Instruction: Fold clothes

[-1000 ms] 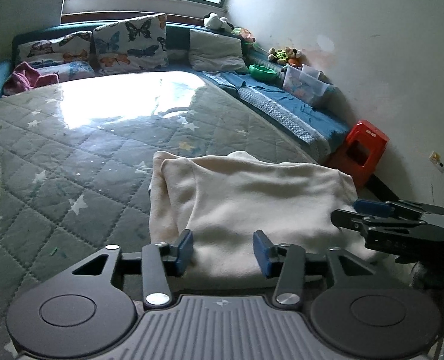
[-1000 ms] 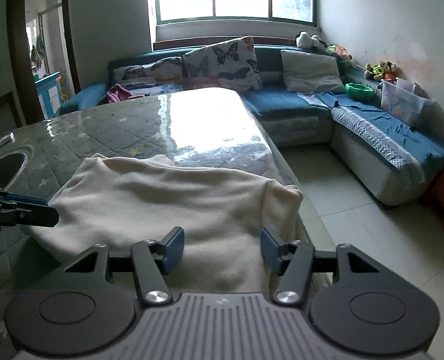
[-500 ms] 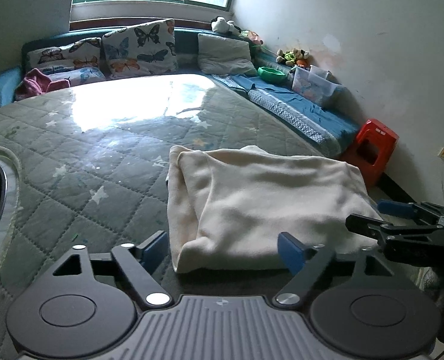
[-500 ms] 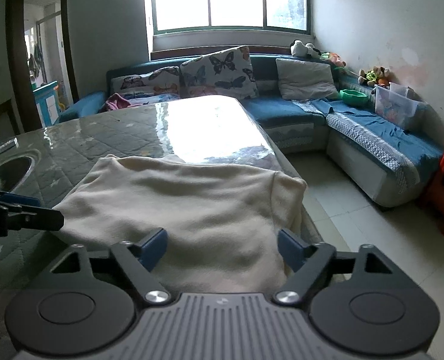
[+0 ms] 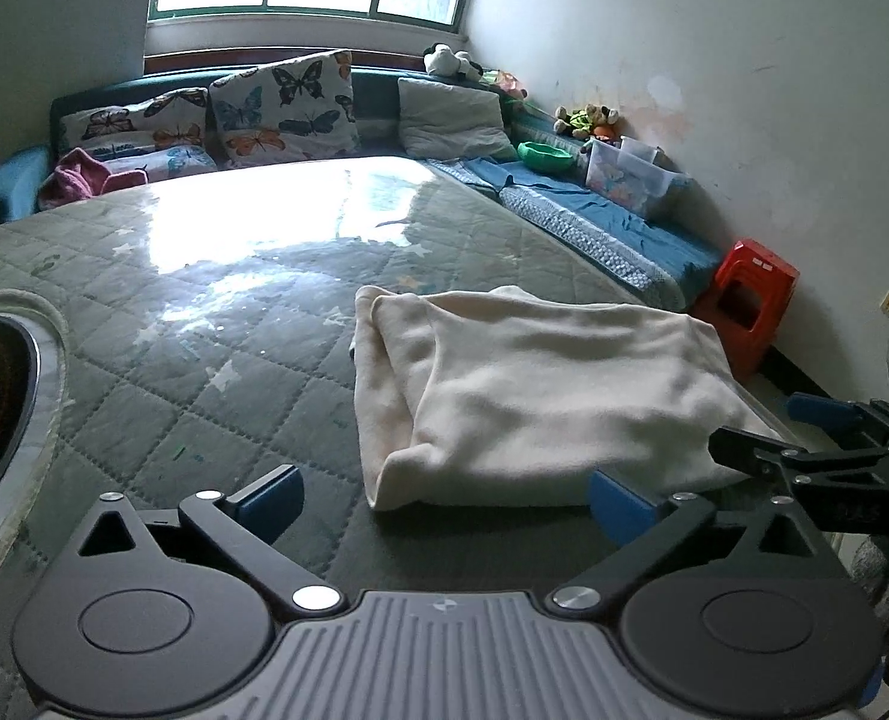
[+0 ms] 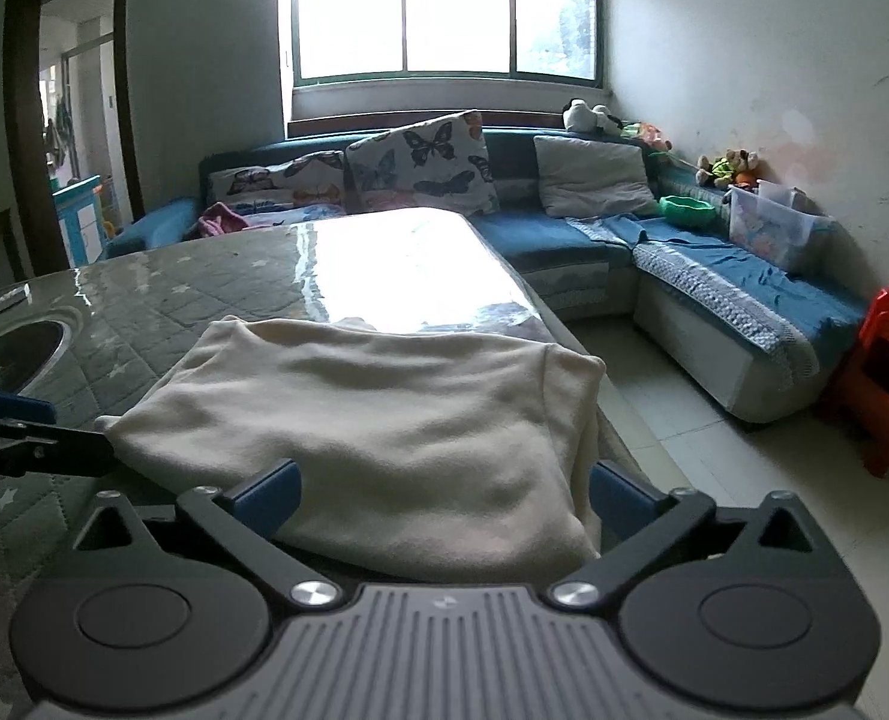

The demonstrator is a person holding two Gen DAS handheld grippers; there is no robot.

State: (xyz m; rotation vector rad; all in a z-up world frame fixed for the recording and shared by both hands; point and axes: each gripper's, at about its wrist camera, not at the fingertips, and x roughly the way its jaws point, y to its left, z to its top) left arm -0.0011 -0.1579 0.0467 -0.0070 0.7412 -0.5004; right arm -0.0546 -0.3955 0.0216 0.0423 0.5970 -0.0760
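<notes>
Quilted green table [image 5: 216, 324] before blue sofa [image 6: 570, 240], folded cream garment [image 5: 552, 396] on it, both grippers' fingers [image 5: 267, 495] [image 6: 267, 495] wide apart, empty

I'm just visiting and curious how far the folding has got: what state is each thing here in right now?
Cream garment: folded, lying flat on the quilted table, one edge hanging over the table's side.
Left hand-held gripper: open, holding nothing.
Right hand-held gripper: open, holding nothing.
Red stool: upright on the floor.
</notes>
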